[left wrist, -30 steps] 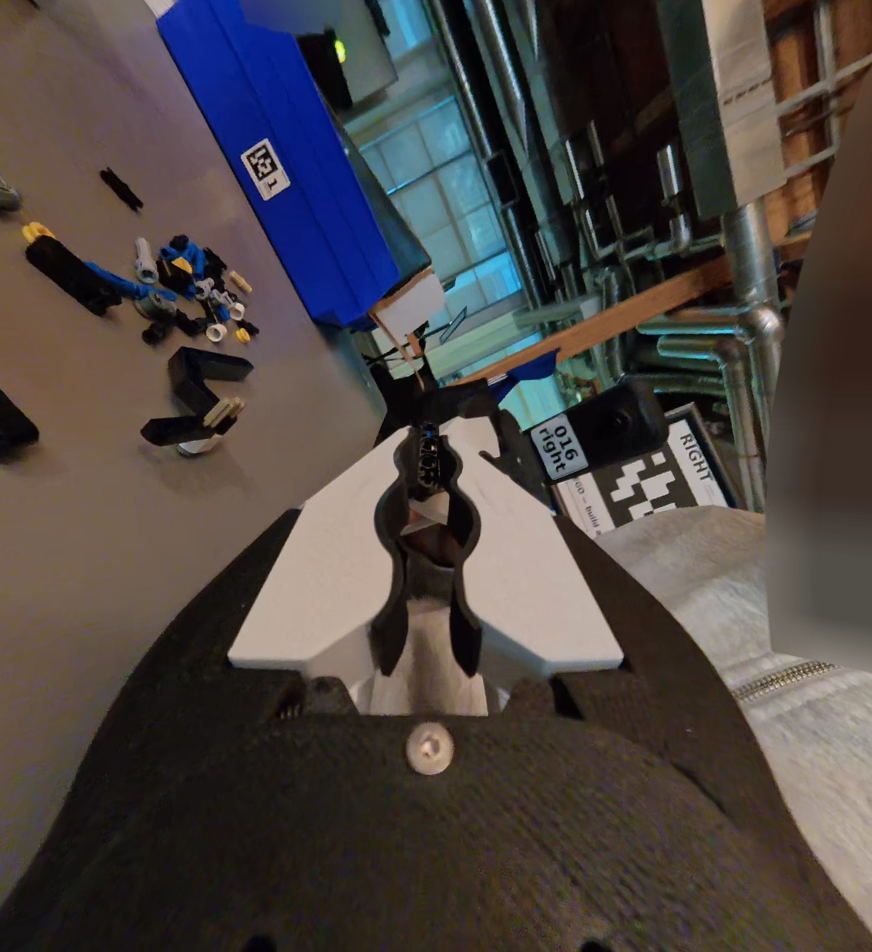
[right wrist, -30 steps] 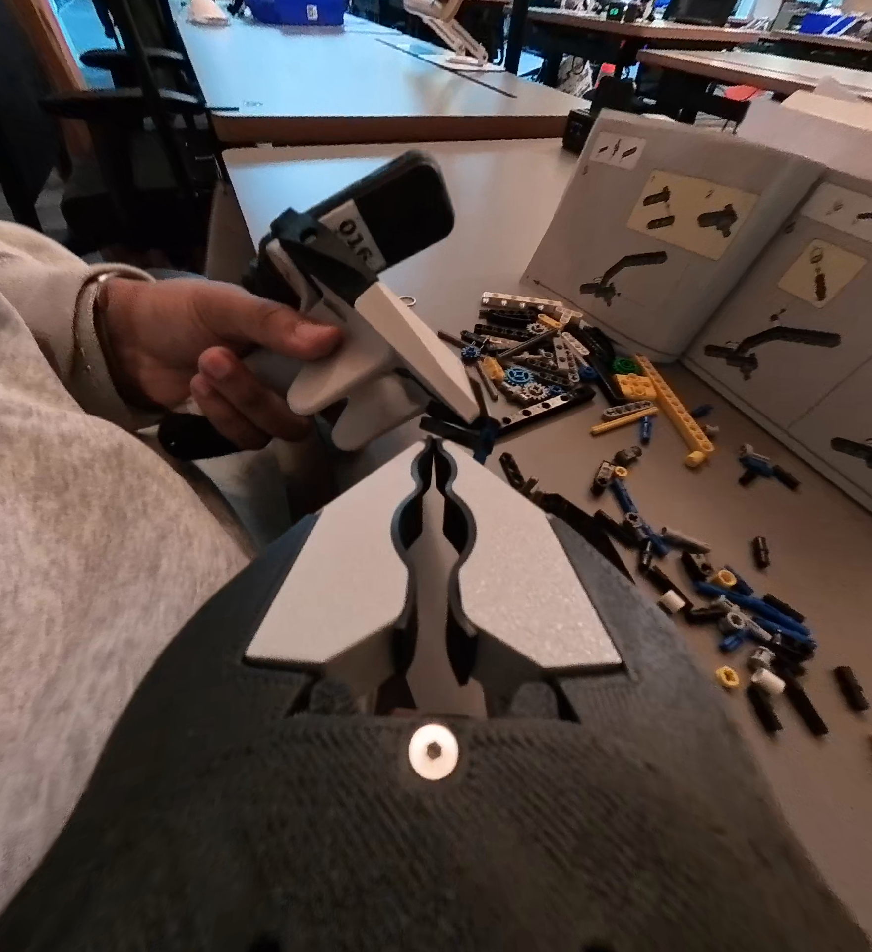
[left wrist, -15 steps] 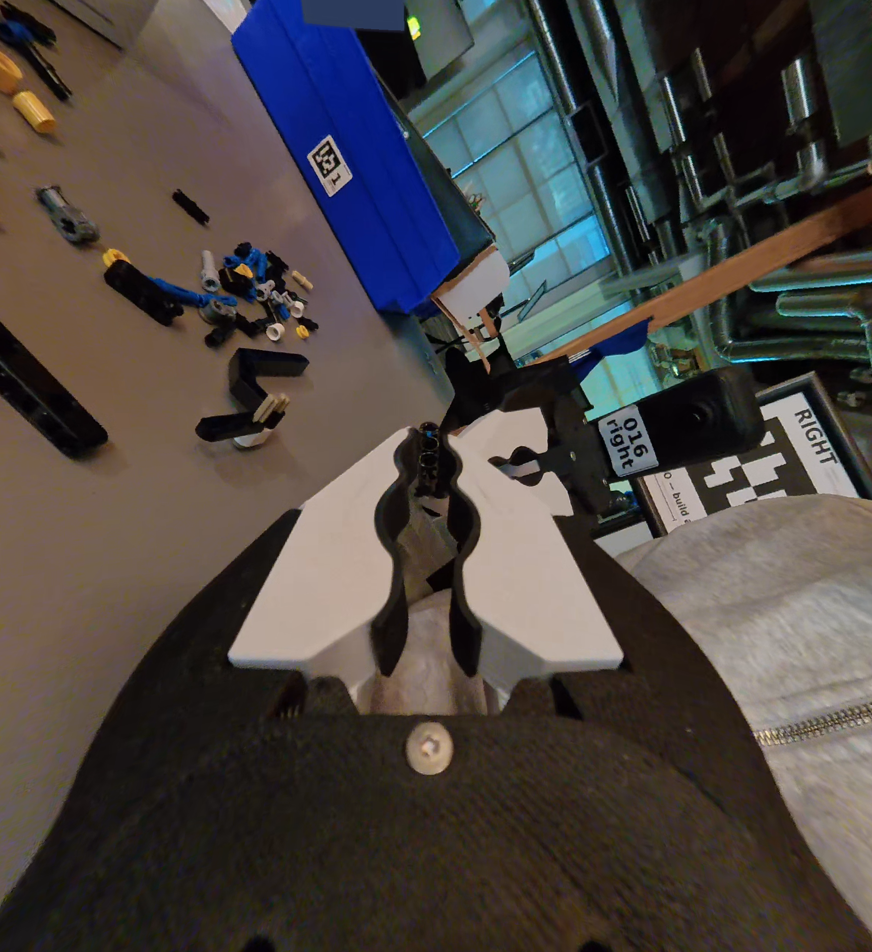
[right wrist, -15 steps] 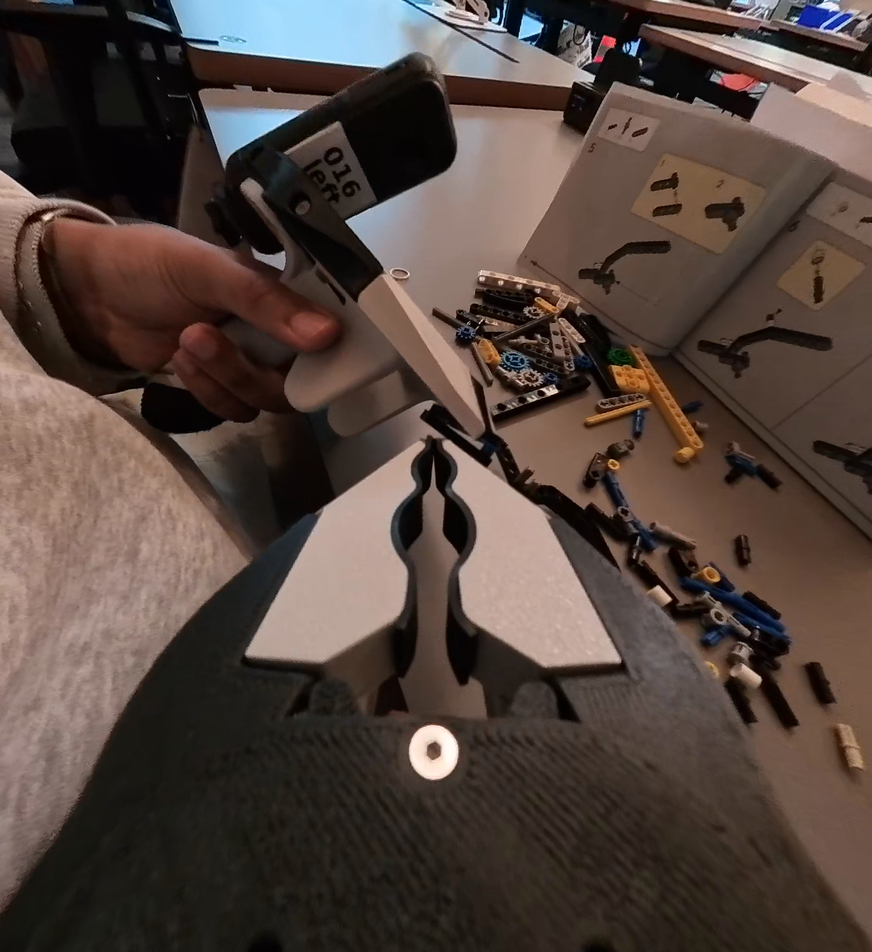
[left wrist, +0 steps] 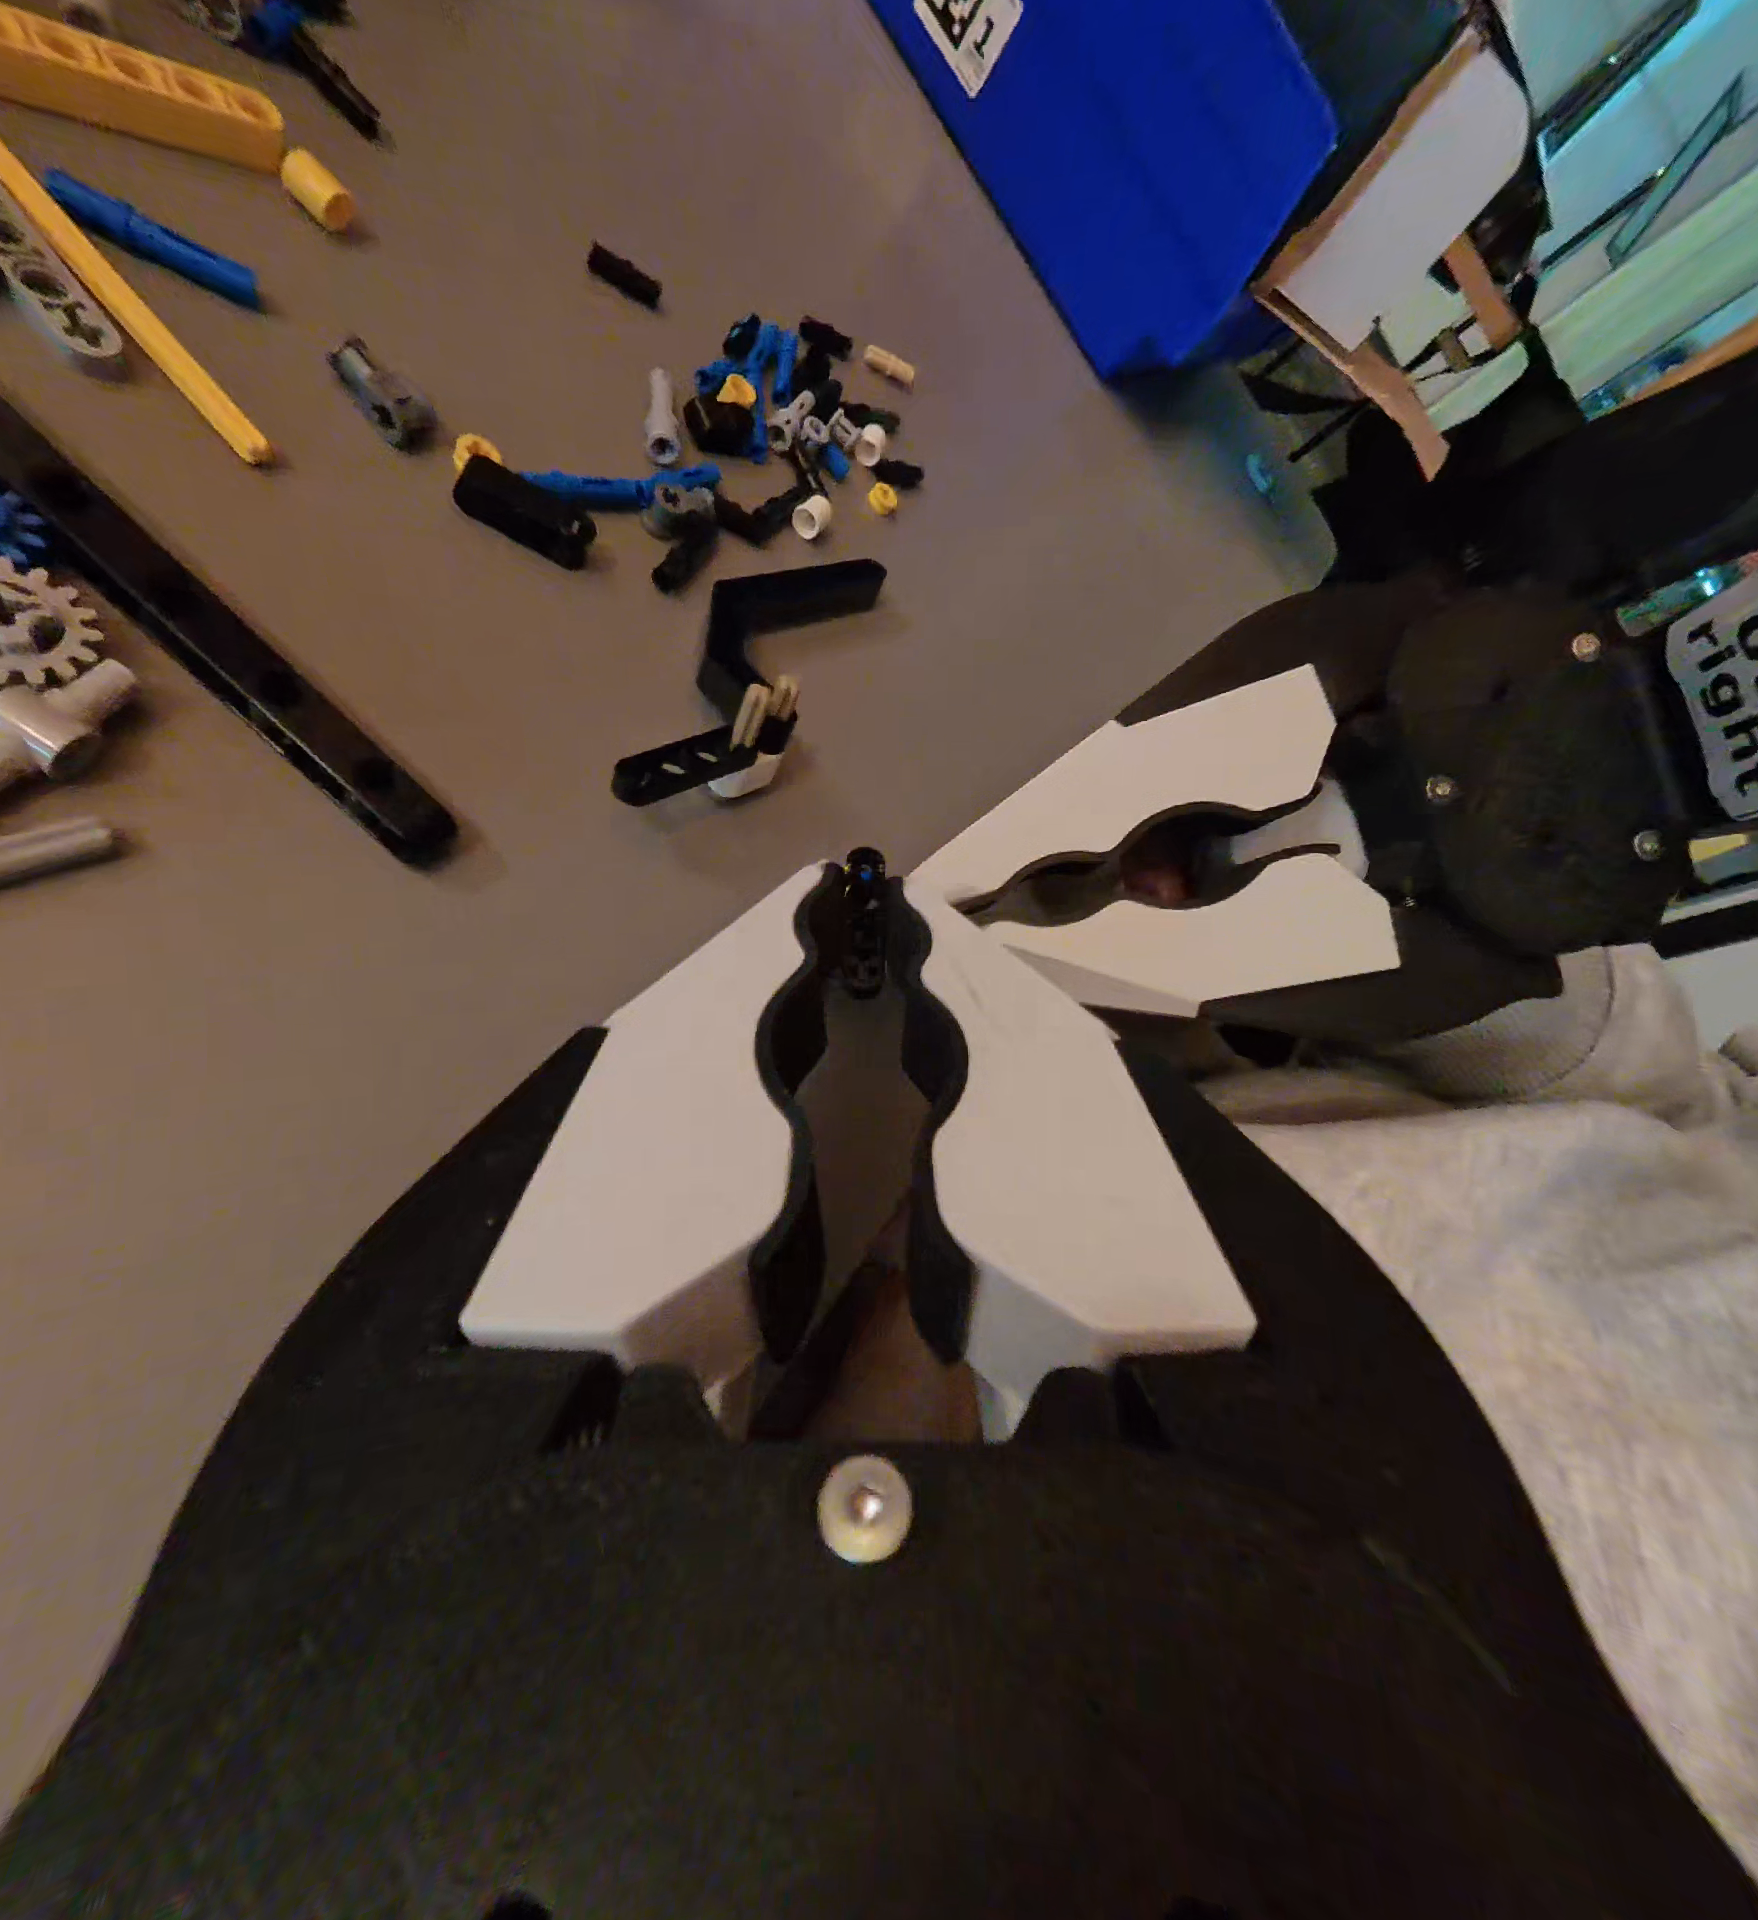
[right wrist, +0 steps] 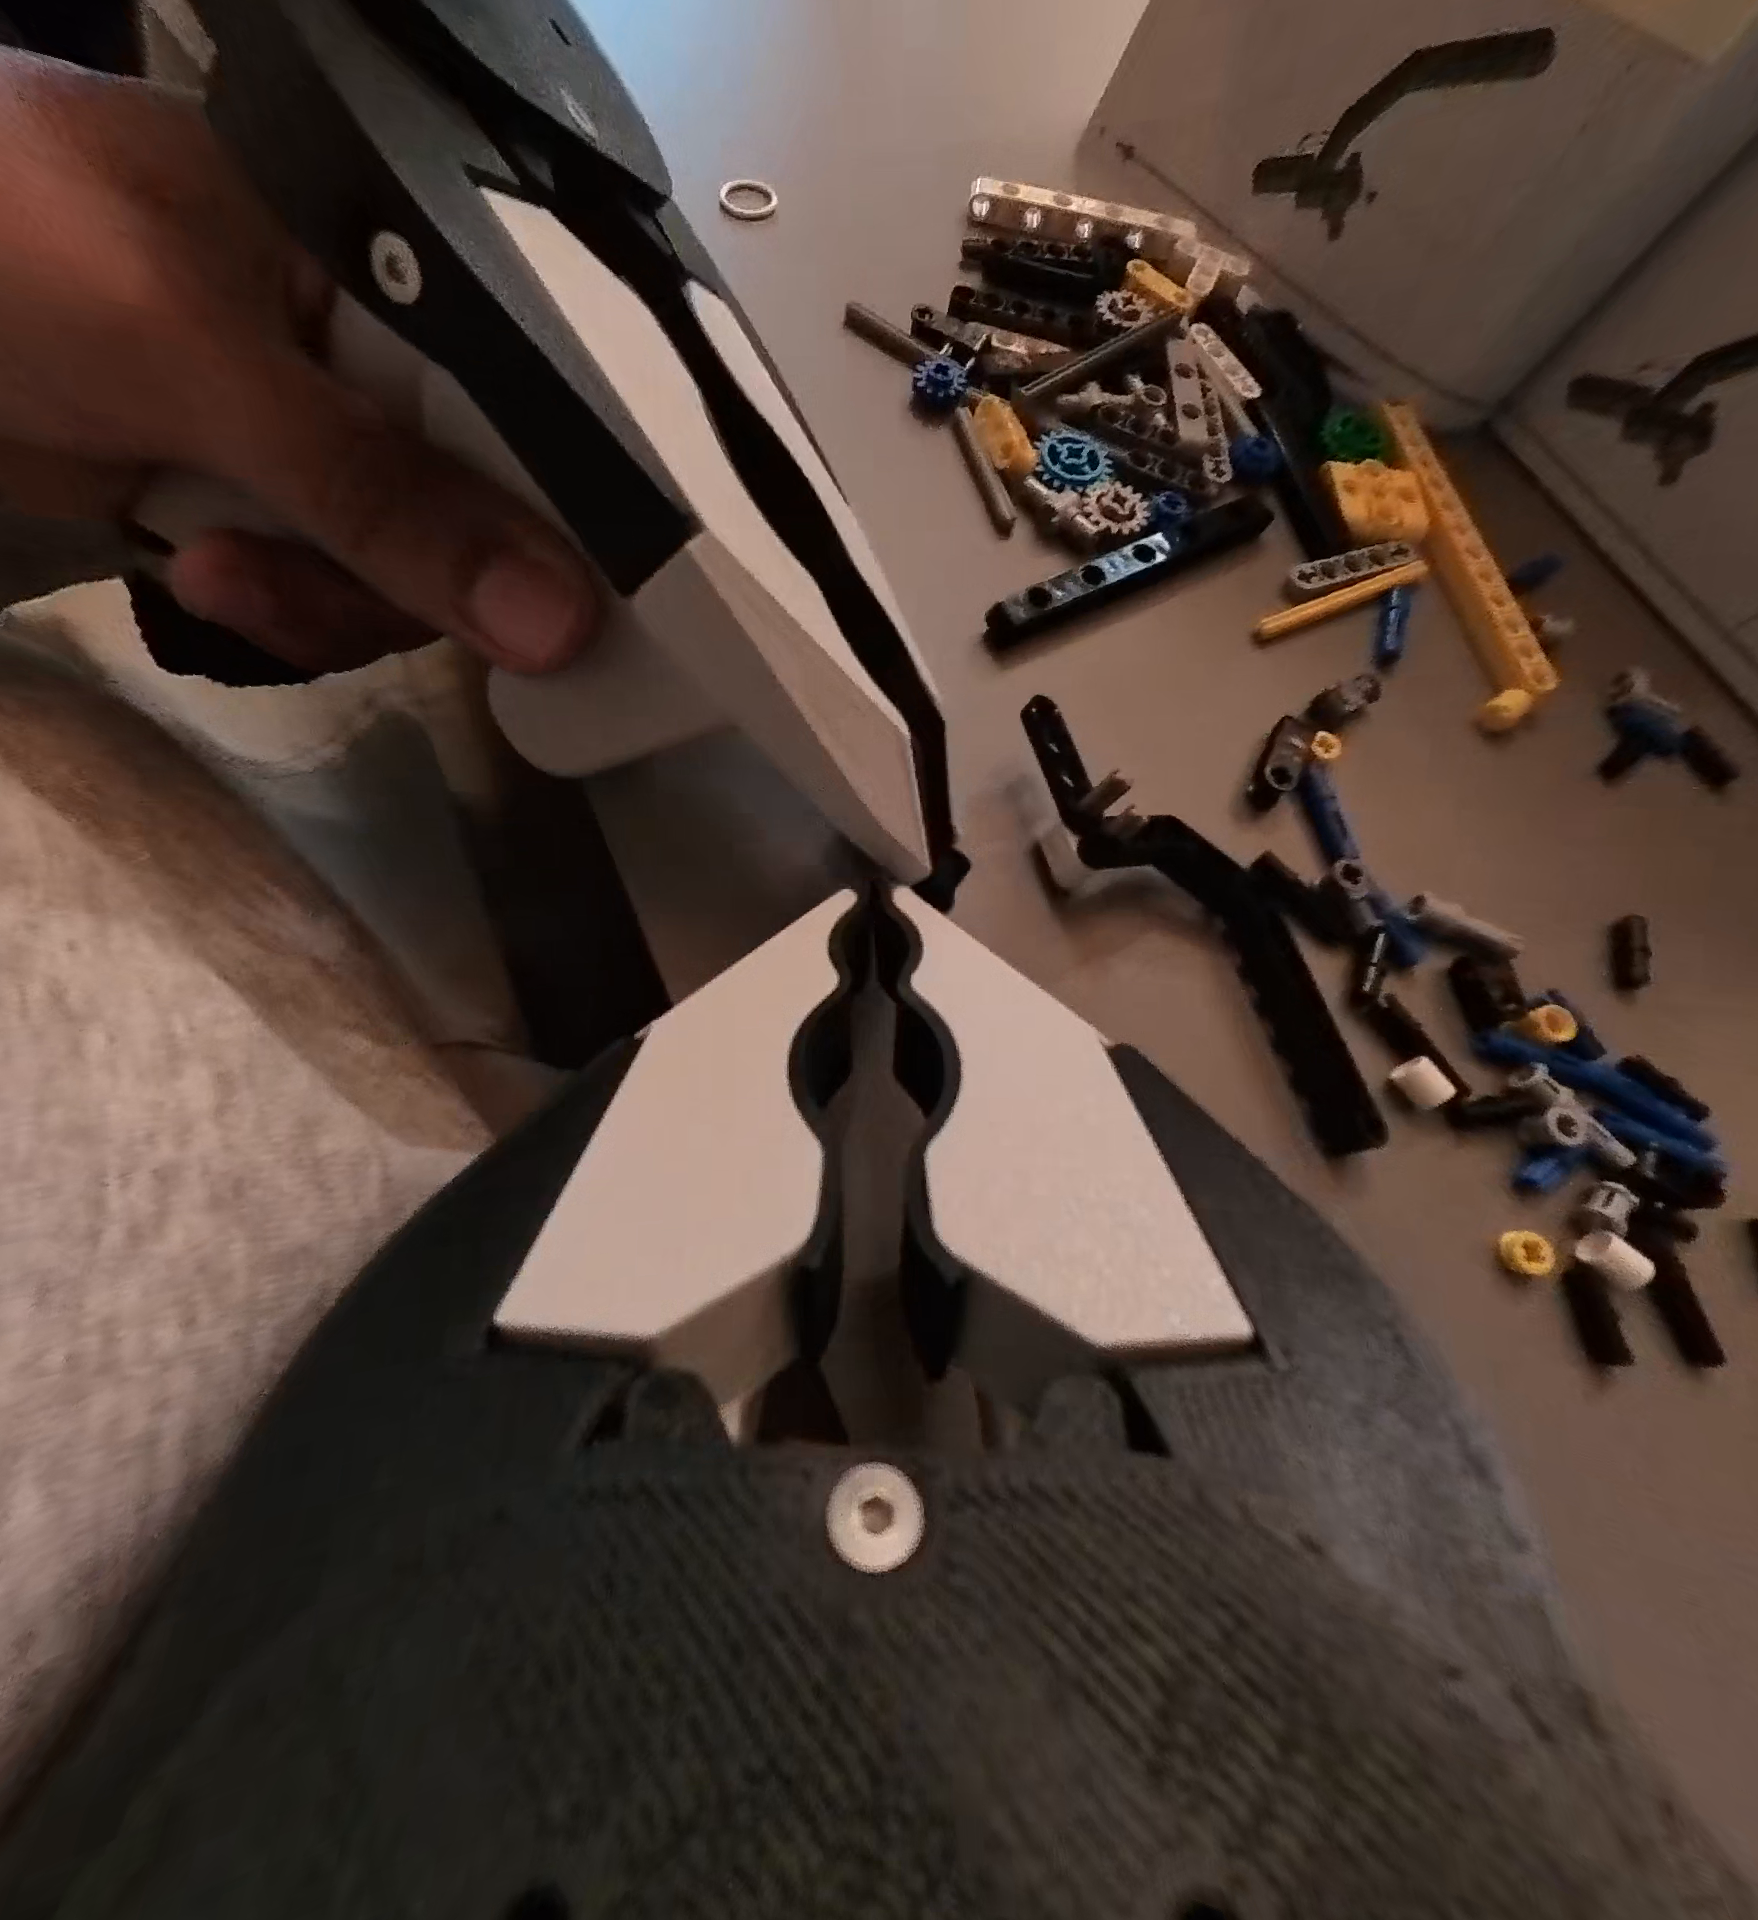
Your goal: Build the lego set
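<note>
My left gripper is shut on a small black lego piece with a blue spot; only its end pokes past the tips. In the right wrist view the left gripper comes in from the upper left, held by a hand, with the black piece at its tip. My right gripper is shut with nothing visible in it, and its tips almost touch the left gripper's tips. It also shows in the left wrist view. Both hover low over the grey table.
A black bent beam assembly lies just ahead. Small pins, a long black beam, gears and a yellow beam are scattered. A blue bin and grey boxes stand behind. Both grippers' tips are close together, under 4 cm apart. From the left gripper's tips to the yellow beam is close to 15 cm.
Both grippers have tilted down toward the table and moved together; their tips, apart before, now nearly touch. The left gripper still holds the black piece.
</note>
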Demonstrator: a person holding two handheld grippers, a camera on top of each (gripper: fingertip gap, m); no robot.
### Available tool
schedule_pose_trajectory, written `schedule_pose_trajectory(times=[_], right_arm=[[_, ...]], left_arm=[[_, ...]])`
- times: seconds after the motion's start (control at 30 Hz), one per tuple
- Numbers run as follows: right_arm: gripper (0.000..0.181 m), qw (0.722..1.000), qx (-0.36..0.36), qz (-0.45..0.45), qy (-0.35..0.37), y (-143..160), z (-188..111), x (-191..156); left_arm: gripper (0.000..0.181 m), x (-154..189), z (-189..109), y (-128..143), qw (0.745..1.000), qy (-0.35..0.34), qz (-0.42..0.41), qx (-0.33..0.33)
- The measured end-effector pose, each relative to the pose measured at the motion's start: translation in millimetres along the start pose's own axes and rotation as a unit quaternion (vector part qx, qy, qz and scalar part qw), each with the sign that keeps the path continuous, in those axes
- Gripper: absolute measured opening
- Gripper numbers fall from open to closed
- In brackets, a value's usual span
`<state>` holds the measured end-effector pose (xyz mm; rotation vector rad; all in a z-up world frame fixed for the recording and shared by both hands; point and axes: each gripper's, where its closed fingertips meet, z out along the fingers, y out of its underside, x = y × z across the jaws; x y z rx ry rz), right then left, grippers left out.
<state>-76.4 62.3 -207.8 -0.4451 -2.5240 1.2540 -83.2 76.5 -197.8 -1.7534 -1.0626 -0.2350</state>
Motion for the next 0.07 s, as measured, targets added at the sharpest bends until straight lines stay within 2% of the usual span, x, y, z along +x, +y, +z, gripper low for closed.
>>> schedule_pose_trajectory(times=[0.03,0.07], right_arm=[[0.0,1.0,-0.001,0.006,-0.001,0.6,-0.4,0.7],[0.0,1.0,-0.001,0.009,-0.003,1.3,-1.0,1.4]], left_arm=[[0.007,-1.0,-0.3,0.4,1.0,0.001,-0.002,-0.002],[0.007,-2.0,-1.0,0.2,1.0,0.001,-0.004,-0.002]])
